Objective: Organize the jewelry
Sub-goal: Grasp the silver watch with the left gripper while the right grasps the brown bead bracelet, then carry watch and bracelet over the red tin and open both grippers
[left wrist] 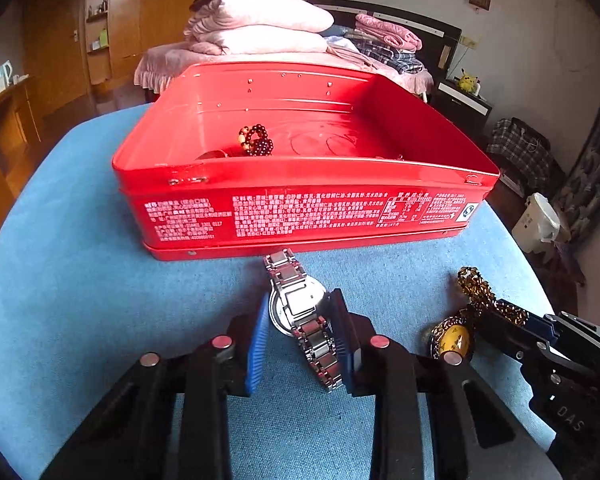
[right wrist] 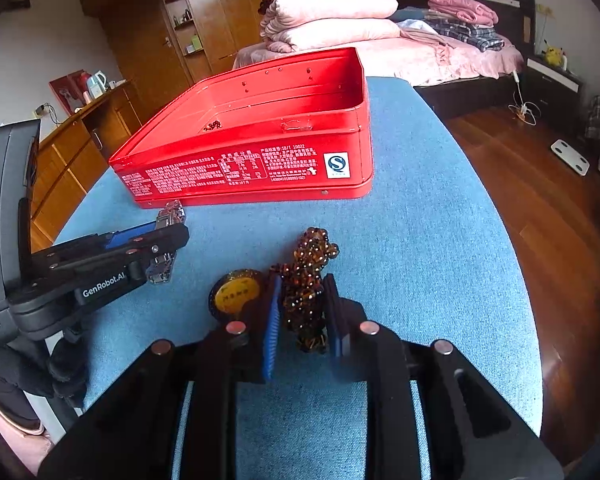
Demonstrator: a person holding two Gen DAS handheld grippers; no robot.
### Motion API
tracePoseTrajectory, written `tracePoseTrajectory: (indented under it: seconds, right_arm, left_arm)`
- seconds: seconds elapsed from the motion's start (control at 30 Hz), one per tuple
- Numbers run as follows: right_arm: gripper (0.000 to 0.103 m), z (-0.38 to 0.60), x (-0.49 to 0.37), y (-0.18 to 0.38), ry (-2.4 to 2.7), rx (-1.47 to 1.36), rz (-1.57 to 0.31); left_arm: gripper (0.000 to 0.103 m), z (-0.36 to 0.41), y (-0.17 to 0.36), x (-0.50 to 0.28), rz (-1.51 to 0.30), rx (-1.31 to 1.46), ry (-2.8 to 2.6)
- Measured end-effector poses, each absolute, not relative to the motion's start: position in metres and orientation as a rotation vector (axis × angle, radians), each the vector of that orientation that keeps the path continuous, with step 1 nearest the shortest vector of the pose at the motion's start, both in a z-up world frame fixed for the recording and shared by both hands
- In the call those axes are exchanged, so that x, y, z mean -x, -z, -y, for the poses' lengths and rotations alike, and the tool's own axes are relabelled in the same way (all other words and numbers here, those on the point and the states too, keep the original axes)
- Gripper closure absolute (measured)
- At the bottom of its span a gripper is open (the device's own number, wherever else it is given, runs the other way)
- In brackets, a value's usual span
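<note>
An open red tin (left wrist: 300, 208) stands on the blue cloth table (left wrist: 80, 280); a dark bead bracelet (left wrist: 256, 140) lies inside it. My left gripper (left wrist: 304, 320) has its blue pads on both sides of a silver watch (left wrist: 300, 308) lying in front of the tin. My right gripper (right wrist: 300, 312) is shut on an amber bead necklace (right wrist: 306, 276), whose yellow pendant (right wrist: 236, 292) lies just left of it. The tin also shows in the right wrist view (right wrist: 260, 168). The watch (right wrist: 168, 216) shows there between the left gripper's fingers (right wrist: 140, 240).
A bed with folded pink quilts (left wrist: 260, 28) stands behind the table. Wooden cabinets (right wrist: 80, 144) are on the left, wood floor (right wrist: 520, 184) on the right. The table edge curves round close on the right. The right gripper body (left wrist: 560, 356) sits beside the necklace (left wrist: 476, 288).
</note>
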State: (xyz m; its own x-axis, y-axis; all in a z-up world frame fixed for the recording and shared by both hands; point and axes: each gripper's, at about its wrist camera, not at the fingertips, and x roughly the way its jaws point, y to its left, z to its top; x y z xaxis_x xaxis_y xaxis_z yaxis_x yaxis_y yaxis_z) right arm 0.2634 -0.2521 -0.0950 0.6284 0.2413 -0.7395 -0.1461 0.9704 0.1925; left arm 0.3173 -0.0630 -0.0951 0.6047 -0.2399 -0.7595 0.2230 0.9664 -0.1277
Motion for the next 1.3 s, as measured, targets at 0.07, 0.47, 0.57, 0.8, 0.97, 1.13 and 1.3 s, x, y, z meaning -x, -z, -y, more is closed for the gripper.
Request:
tracePoseTrajectory:
  seconds: [0.07,0.47,0.57,0.8,0.97,1.13,1.3]
  right_arm:
    - [0.079,0.252,-0.264,0.095,-0.218,-0.116,-0.864]
    - [0.066,0.244,-0.270,0.098,-0.219,-0.073,-0.861]
    - [0.082,0.244,-0.270,0.099,-0.241,-0.082,-0.866]
    - [0.086,0.246,-0.258,0.089,-0.252,-0.092,-0.815]
    - [0.087,0.251,-0.244,0.075,-0.275,-0.131,-0.750]
    - [0.087,0.257,-0.236,0.067,-0.285,-0.165,-0.722]
    - [0.087,0.261,-0.223,0.056,-0.280,-0.167,-0.685]
  left_arm:
    - [0.073,0.061,0.094,-0.314,-0.881,0.015,0.265]
    - [0.073,0.039,0.094,-0.295,-0.879,0.036,0.259]
    - [0.073,0.037,0.094,-0.291,-0.876,0.037,0.260]
    - [0.073,0.023,0.093,-0.283,-0.871,0.063,0.261]
    - [0.073,0.018,0.083,-0.281,-0.848,0.073,0.254]
    - [0.073,0.017,0.075,-0.276,-0.829,0.072,0.259]
    - [0.073,0.017,0.067,-0.269,-0.808,0.072,0.267]
